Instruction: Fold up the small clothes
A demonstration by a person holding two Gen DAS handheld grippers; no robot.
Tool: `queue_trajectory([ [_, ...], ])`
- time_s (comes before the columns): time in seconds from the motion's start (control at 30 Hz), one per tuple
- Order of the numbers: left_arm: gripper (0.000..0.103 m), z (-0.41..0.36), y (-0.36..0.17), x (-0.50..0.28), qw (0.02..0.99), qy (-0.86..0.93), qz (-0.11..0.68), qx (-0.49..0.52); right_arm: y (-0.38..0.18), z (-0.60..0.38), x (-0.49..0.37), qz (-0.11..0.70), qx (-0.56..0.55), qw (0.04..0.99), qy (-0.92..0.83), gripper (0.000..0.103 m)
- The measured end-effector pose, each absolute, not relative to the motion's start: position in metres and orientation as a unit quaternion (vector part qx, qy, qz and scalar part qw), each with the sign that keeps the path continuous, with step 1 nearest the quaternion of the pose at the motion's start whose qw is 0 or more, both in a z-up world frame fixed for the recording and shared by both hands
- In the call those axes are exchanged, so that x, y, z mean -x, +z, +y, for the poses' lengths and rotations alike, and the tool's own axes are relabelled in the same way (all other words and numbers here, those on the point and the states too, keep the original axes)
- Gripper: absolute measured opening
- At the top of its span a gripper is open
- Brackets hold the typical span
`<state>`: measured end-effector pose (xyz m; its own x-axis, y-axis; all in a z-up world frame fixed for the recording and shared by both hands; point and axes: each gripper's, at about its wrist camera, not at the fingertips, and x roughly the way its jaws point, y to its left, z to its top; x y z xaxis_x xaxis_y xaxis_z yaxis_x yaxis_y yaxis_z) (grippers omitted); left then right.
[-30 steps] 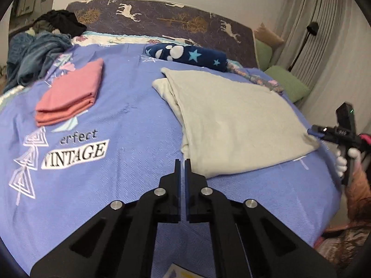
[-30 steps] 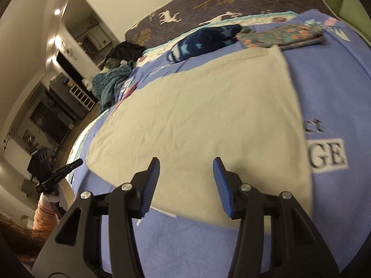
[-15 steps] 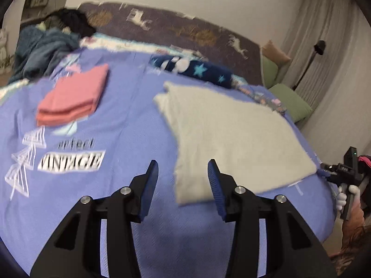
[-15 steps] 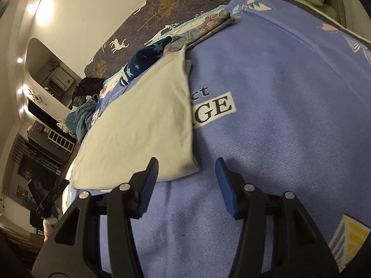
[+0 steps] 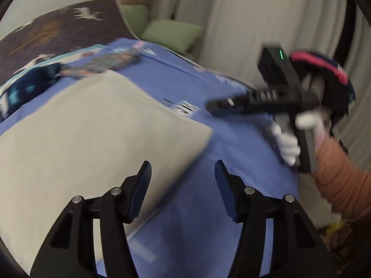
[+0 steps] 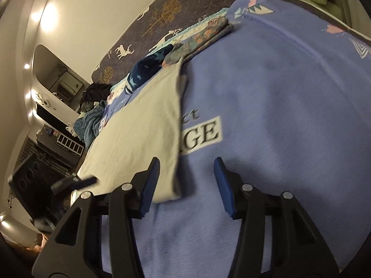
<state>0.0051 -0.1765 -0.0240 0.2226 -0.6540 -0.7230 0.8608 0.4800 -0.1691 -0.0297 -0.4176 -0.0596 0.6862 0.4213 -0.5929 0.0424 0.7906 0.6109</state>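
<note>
A cream folded cloth (image 5: 76,139) lies flat on the blue bedspread (image 5: 231,153). My left gripper (image 5: 183,185) is open and empty, hovering over the cloth's near right corner. In the left wrist view the right gripper (image 5: 231,104) shows at the right, held by a white-gloved hand above the bedspread. In the right wrist view the cloth (image 6: 143,134) lies left of centre, and my right gripper (image 6: 185,183) is open and empty over its near corner. The left gripper (image 6: 74,181) shows there at the cloth's far left edge.
A navy star-print cloth (image 6: 148,69) and a floral cloth (image 6: 204,34) lie near the dark deer-print headboard (image 6: 167,16). Green cushions (image 5: 171,32) and curtains (image 5: 243,23) stand past the bed. A dark clothes pile (image 6: 95,92) lies at the far corner.
The left gripper opened and swung right along the cloth's near edge to its right corner. The right gripper shifted to the cloth's near corner and stays open.
</note>
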Motion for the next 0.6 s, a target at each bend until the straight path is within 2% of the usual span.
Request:
queue_trajectory([
  [0.17, 0.057, -0.231, -0.046, -0.009, 0.758, -0.494, 0.395, -0.159, -0.059, -0.432, -0.007, 0.397, -0.288, 0.861, 0.134, 0.051],
  [0.37, 0.057, -0.252, -0.056, -0.017, 0.736, -0.508, 0.414, -0.17, -0.066, -0.431, -0.099, 0.43, -0.28, 0.834, 0.204, 0.054],
  [0.5, 0.057, -0.245, -0.061, -0.028, 0.718, -0.527, 0.436, -0.129, -0.073, -0.404, -0.162, 0.452, -0.266, 0.813, 0.253, 0.058],
  [0.6, 0.057, -0.241, -0.064, -0.039, 0.695, -0.552, 0.452, -0.089, -0.075, -0.379, -0.194, 0.452, -0.204, 0.832, 0.249, 0.055],
])
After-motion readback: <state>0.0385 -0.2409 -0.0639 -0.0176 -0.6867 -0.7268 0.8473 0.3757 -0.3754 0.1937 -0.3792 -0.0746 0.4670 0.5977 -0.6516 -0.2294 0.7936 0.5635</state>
